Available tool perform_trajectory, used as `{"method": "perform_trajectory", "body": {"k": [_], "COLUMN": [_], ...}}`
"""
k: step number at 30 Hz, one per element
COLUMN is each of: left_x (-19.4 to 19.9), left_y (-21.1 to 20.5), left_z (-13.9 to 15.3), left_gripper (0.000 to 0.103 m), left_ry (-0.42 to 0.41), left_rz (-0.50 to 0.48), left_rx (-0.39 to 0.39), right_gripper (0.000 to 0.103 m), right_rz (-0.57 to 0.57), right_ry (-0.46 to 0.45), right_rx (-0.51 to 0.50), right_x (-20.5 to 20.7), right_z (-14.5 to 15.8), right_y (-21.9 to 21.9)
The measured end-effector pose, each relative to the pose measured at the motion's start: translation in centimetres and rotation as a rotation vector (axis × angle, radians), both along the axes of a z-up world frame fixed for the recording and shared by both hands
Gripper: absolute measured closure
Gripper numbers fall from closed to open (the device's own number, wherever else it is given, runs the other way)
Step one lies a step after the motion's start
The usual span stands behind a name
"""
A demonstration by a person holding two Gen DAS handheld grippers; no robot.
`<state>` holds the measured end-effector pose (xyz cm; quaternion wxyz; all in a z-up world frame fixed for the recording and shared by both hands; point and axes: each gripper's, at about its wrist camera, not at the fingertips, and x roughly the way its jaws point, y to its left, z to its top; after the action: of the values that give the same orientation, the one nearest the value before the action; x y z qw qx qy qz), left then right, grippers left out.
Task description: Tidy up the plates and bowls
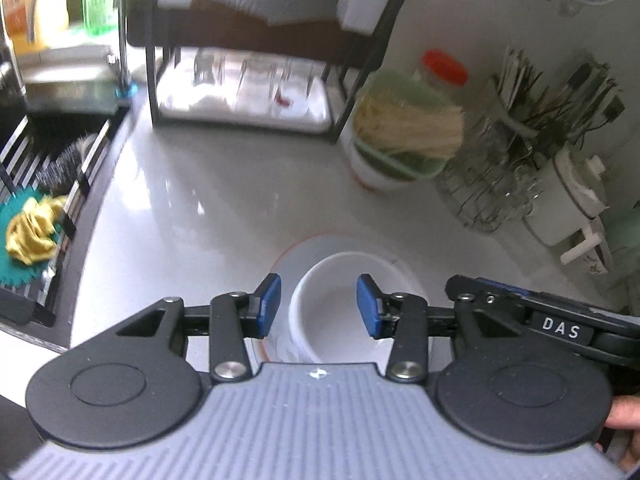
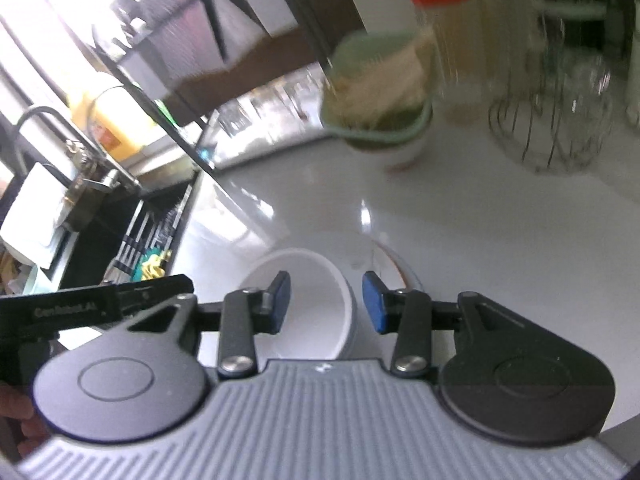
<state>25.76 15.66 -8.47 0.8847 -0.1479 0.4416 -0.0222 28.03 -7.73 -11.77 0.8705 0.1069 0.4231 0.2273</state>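
Both the left gripper (image 1: 319, 306) and right gripper (image 2: 326, 303) hover partly spread and empty over the round white ceramic bowl (image 1: 340, 308), which sits on an orange-rimmed white plate (image 1: 286, 258) on the glossy countertop (image 1: 208, 200). Gripped off-centre, I reckon, the bowl could skid off toward the blurred black wire dish rack (image 1: 256, 92) beyond.

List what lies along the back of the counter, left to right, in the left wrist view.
Green bottle → black dish rack → red-lidded jar → utensil holder.
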Motion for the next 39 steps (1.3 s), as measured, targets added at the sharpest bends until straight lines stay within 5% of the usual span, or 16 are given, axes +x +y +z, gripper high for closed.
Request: {"method": "perform_trajectory", "body": {"k": [8,11,15,19,27,39], "left_x": [-3.6,-4.9,-7.0,-9.2,-13.1,-17.9], "left_y": [-1.9,-3.0,-4.4,-5.9,-8.2,-10.2], "left_z": [6.0,7.4,8.4,9.1,9.4,7.8], "left_gripper": [0.054,0.043,0.028,0.011,0.004,0.004], "left_ry": [-0.139,-0.171,-0.200,-0.226,-0.234,-0.201], "left_rz": [0.014,-0.003,-0.009,-0.013,0.005,0.031], "left_rx": [0.005,0.027,0.064,0.099,0.127,0.166], "right_gripper": [0.060,0.059,0.028,0.022,0.013,0.013], "right_rz": [-0.015,-0.035,-0.068,-0.084,-0.100,-0.115], "right_ry": [-0.172,-0.223,-0.292,-0.338,-0.386,-0.370], "right_rx": [0.015,0.028,0.023,0.001,-0.008,-0.017], "right_x": [-4.0,-5.5,-7.6,-9.4,-13.1,-17.5], "right_z": [5.1,6.5,7.7,8.1,8.1,6.4], "right_y": [-3.0,-4.1,-5.7,-7.0,-9.0,-11.2]}}
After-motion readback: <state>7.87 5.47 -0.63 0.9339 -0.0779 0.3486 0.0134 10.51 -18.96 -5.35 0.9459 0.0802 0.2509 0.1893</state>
